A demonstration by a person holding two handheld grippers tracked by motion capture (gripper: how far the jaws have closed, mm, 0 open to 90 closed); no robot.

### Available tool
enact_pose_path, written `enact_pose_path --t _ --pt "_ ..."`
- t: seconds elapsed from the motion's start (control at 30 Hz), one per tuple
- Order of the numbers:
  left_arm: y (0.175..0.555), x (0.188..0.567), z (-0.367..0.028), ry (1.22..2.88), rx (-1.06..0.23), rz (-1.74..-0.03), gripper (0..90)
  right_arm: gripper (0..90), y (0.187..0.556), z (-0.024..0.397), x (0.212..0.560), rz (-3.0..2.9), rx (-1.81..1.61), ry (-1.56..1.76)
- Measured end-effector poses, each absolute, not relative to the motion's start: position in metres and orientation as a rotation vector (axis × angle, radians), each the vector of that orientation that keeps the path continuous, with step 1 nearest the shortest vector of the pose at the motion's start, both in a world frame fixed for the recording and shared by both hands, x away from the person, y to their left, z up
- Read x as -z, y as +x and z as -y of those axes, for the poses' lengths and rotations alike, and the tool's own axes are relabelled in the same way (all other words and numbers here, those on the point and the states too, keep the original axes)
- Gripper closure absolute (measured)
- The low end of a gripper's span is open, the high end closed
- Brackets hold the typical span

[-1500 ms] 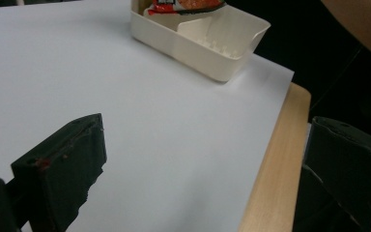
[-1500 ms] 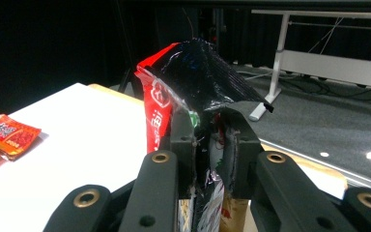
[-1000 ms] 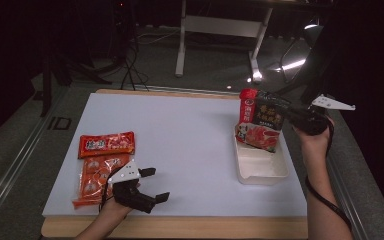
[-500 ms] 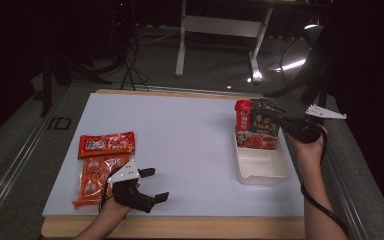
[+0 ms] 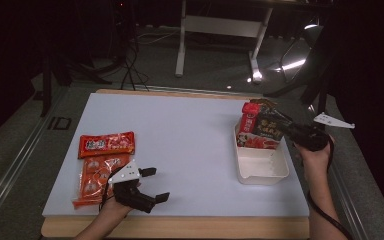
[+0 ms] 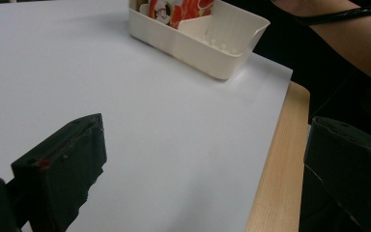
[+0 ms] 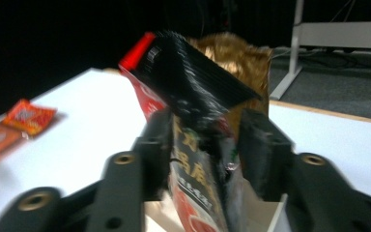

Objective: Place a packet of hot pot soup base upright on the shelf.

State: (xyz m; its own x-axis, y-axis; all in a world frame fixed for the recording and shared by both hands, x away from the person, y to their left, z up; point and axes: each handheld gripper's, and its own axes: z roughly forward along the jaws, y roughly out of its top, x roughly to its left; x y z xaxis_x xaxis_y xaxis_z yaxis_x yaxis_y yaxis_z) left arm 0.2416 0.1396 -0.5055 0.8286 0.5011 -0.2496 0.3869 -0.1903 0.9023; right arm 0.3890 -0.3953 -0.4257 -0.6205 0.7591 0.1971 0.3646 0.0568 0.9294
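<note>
A black and red snack packet [image 5: 266, 129] stands upright at the far end of a white bin [image 5: 262, 167], against a red packet [image 5: 248, 122]. My right gripper [image 5: 276, 123] reaches it from the right. In the right gripper view the packet [image 7: 198, 96] is between the jaws of the right gripper [image 7: 205, 140]; they have just been opening and no longer press it. My left gripper [image 5: 159, 183] rests open near the table's front edge, with nothing between its fingers [image 6: 72, 159]. Two orange-red packets [image 5: 106, 144] [image 5: 97, 177] lie flat to its left.
The white table mat [image 5: 180, 135] is bare between the two hands. The bin [image 6: 212, 43] sits near the right edge, with a forearm [image 6: 348, 43] beside it. The wooden table edge [image 6: 275, 174] runs along the front. Dark floor and a desk frame [image 5: 220, 30] lie beyond.
The right gripper has come down and slightly left with the black packet, which now stands in the bin, and its jaws have parted. The left gripper has stayed put.
</note>
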Motion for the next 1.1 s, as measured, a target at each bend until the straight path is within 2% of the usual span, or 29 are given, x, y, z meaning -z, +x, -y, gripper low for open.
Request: enact_pose_path --t 0.17,0.33,0.4,0.53,0.73,0.8,0.93,1.1 --pt "0.242 0.505 -0.139 1.814 -0.138 -0.666 1.9 37.6 0.378 0.394 0.401 -1.903 -1.585 1.124" --pt "0.242 0.506 -0.140 1.805 -0.135 -0.666 1.9 27.3 0.367 0.386 0.378 -1.857 -1.596 1.082" --pt "0.243 0.506 -0.140 1.804 -0.133 -0.672 1.9 19.9 0.363 0.380 0.373 -1.856 -1.596 1.070" --pt "0.243 0.504 -0.142 1.789 -0.103 -0.685 2.1 13.8 0.355 0.367 0.367 -1.877 -1.611 1.031" --pt "0.239 0.496 -0.142 1.829 -0.139 -0.680 2.1 13.8 0.340 0.345 0.362 -1.938 -1.634 0.951" --pt "0.240 0.495 -0.145 1.824 -0.126 -0.690 7.7 14.1 0.334 0.336 0.362 -1.966 -1.635 0.904" --pt "0.242 0.490 -0.149 1.832 -0.110 -0.699 8.1 14.6 0.322 0.319 0.366 -2.040 -1.659 0.849" --pt "0.244 0.482 -0.161 1.854 -0.142 -0.711 13.7 14.8 0.308 0.302 0.373 -2.120 -1.667 0.806"
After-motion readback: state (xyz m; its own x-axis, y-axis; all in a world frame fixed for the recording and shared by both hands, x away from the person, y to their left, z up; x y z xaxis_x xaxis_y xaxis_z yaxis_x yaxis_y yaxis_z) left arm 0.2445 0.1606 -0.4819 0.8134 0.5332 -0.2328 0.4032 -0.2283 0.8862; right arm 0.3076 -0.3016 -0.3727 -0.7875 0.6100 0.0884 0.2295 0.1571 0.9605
